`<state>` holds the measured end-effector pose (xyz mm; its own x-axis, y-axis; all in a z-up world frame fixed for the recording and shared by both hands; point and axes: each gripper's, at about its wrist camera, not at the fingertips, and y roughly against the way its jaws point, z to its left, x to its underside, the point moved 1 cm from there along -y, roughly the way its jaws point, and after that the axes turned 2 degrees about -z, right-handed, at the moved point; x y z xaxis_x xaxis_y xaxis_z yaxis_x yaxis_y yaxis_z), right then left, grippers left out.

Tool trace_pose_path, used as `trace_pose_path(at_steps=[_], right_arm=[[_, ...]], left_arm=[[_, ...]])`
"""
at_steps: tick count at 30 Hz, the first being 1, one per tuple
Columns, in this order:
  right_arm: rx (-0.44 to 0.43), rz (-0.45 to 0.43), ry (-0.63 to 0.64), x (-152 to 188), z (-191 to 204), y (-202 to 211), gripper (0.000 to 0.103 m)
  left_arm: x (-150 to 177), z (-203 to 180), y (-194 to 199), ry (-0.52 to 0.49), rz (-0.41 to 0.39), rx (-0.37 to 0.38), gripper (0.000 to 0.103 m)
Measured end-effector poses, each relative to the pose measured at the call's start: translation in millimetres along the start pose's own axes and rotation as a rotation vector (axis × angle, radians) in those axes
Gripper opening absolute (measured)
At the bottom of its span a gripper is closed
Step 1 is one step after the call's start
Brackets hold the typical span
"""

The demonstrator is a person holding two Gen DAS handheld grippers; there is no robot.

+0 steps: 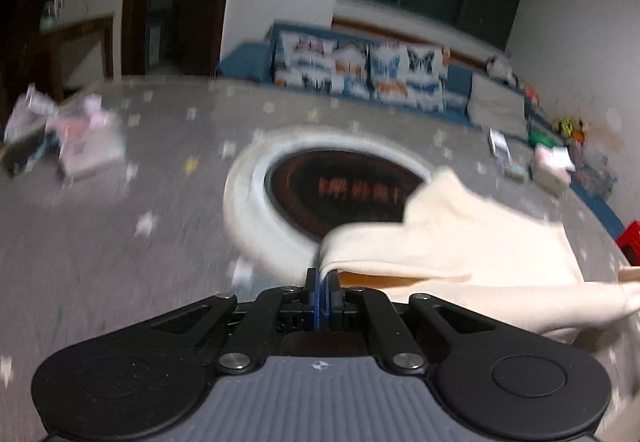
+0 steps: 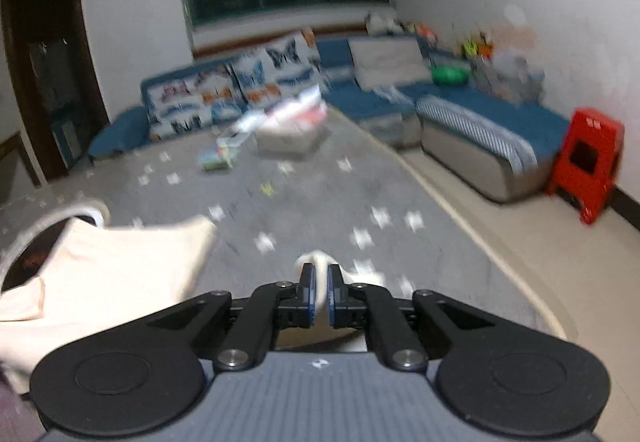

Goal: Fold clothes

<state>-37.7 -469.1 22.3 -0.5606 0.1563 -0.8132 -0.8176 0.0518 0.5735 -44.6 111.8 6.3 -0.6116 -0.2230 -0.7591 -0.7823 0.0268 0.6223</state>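
A cream garment (image 1: pixel 460 242) hangs lifted above a grey star-patterned table cover (image 1: pixel 120 242). My left gripper (image 1: pixel 322 276) is shut on an edge of it; the cloth spreads up and to the right from the fingers. In the right wrist view the same cream garment (image 2: pixel 112 266) drapes at the left, and my right gripper (image 2: pixel 320 276) is shut on a bunched bit of its cloth between the blue pads. Both views are blurred by motion.
A round white-rimmed dark heater panel (image 1: pixel 340 190) is set in the table middle. Piles of packets and boxes (image 1: pixel 72 138) lie at the left and boxes (image 2: pixel 288 126) far ahead. A blue sofa (image 2: pixel 460 114) with butterfly cushions and a red stool (image 2: pixel 588 162) stand beyond.
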Motion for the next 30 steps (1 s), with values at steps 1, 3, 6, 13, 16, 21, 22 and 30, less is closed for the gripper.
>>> trace_pose_path(at_steps=[1,3,6,13,16,21,22,30], right_arm=[[0.013,0.015,-0.004,4,-4,-2,0.008],[0.021,0.029,-0.002,6,-11,0,0.01],[0.036,0.02,0.022,3,-16,9,0.01],[-0.037,0.032,0.07,-9,-3,6,0.012],[-0.128,0.06,0.113,-14,22,-9,0.018],[-0.237,0.128,0.165,-21,66,-49,0.021],[-0.249,0.141,0.174,-21,74,-57,0.023],[-0.297,0.231,0.203,-28,112,-119,0.031]], left_arm=[[3,3,1,0.006,0.018,-0.007,0.003],[3,8,9,-0.006,0.019,-0.001,0.003],[0,15,23,-0.032,0.007,0.0,0.012],[-22,-10,6,-0.095,-0.007,0.038,0.041],[-32,-24,-6,-0.119,-0.008,0.068,0.044],[-51,-60,-68,-0.186,0.054,0.087,0.045],[-55,-65,-81,-0.198,0.064,0.081,0.045],[-67,-92,-161,-0.275,0.14,0.113,0.049]])
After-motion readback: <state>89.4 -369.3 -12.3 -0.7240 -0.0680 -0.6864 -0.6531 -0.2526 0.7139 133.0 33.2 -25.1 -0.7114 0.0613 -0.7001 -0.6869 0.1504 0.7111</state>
